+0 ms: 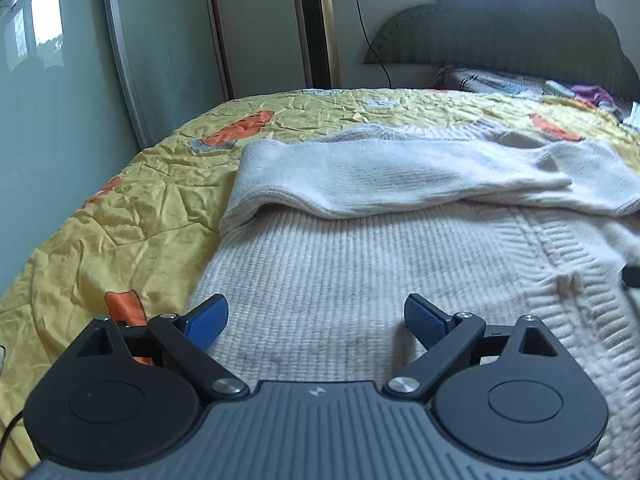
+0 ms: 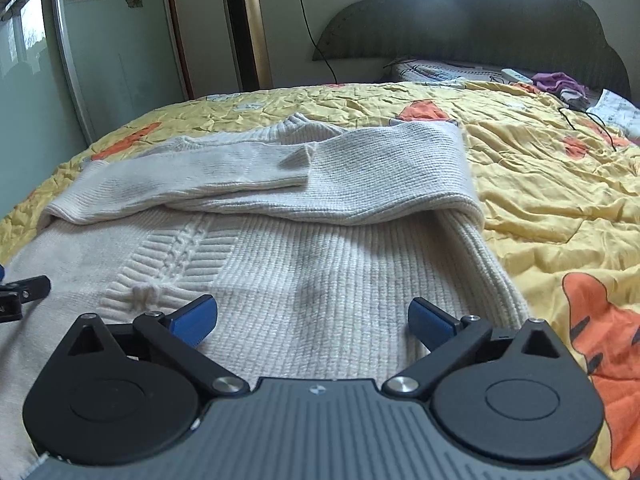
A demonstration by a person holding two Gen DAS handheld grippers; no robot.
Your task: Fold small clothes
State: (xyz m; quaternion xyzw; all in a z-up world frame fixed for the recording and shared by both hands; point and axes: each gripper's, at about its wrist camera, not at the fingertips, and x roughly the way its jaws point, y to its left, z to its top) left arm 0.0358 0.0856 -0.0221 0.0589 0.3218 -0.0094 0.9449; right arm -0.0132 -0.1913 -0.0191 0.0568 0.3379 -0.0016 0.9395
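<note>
Your cream knit sweater (image 2: 280,264) lies flat on the bed's yellow quilt (image 2: 540,184) with orange prints, both sleeves (image 1: 400,172) folded across the chest so that one overlaps the other. The ribbed lower body spreads toward you, a cable pattern running up it. Your left gripper (image 1: 316,322) sits low over the hem near the sweater's left edge, jaws spread wide and holding nothing. Your right gripper (image 2: 312,318) sits over the hem by the right edge, jaws likewise wide and empty. Beyond the bed stand a dark scalloped headboard (image 2: 480,20), a gold tower heater (image 2: 244,28) and a glass wardrobe door (image 1: 168,40).
</note>
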